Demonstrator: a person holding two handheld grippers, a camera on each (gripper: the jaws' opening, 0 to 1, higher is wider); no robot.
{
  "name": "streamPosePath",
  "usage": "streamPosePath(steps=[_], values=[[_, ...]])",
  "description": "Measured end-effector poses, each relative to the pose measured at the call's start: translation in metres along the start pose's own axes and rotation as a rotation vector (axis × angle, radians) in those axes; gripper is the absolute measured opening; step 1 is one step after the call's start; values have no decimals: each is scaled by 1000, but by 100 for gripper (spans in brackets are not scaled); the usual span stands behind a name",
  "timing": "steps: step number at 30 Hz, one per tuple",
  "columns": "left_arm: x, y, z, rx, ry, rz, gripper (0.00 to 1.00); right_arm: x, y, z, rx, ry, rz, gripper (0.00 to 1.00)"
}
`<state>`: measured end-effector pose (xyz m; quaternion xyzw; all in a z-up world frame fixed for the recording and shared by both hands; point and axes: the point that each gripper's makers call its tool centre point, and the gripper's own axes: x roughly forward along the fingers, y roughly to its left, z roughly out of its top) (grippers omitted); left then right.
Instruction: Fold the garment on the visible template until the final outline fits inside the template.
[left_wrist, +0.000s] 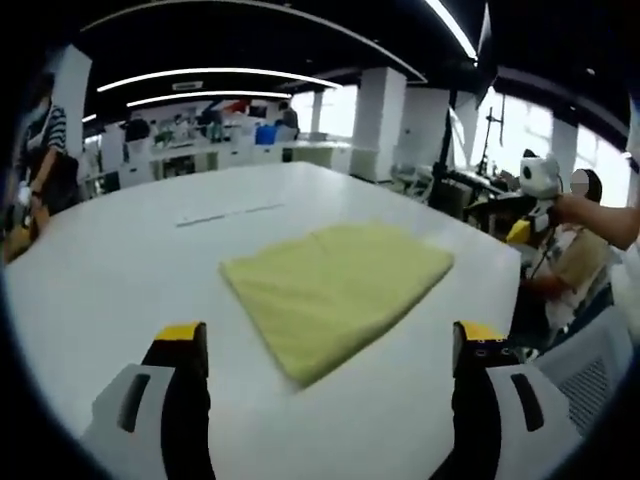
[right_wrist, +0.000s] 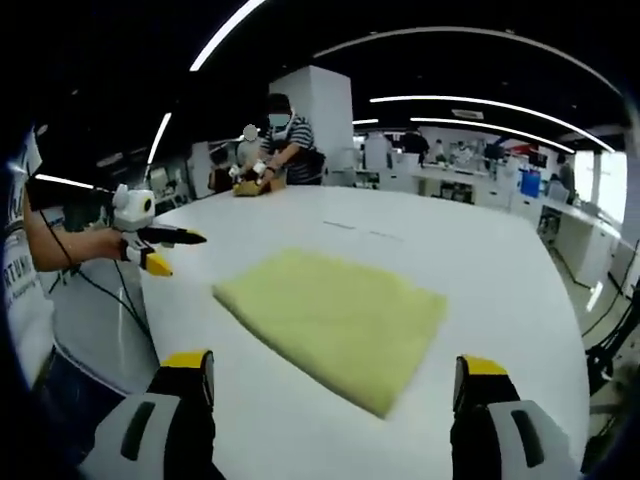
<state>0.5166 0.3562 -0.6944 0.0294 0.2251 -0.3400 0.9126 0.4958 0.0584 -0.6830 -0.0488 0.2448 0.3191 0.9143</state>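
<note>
A pale yellow garment (left_wrist: 335, 290) lies folded into a flat rectangle on the white table (left_wrist: 130, 270). In the right gripper view the garment (right_wrist: 335, 320) lies just ahead of the jaws. My left gripper (left_wrist: 330, 340) hovers near the table's edge, open, nothing held; one corner of the cloth points toward it. My right gripper (right_wrist: 335, 370) is also open and holds nothing. The left gripper (right_wrist: 160, 240) also appears off the table's left edge, jaws apart, in a hand. The right gripper (left_wrist: 538, 185) is held up beyond the table's right edge.
Faint short marks (left_wrist: 228, 213) lie on the table beyond the garment, seen again as marks (right_wrist: 355, 230). Another person (right_wrist: 285, 140) in a striped shirt works at the far end. Desks, pillars and a chair (left_wrist: 590, 370) surround the table.
</note>
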Motion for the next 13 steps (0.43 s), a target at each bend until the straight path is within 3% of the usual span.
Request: streamPosePath(steps=[13], values=[[-3,5,-6,-9,21,14,99,-2,-1,-6,-14,24,-7,99]])
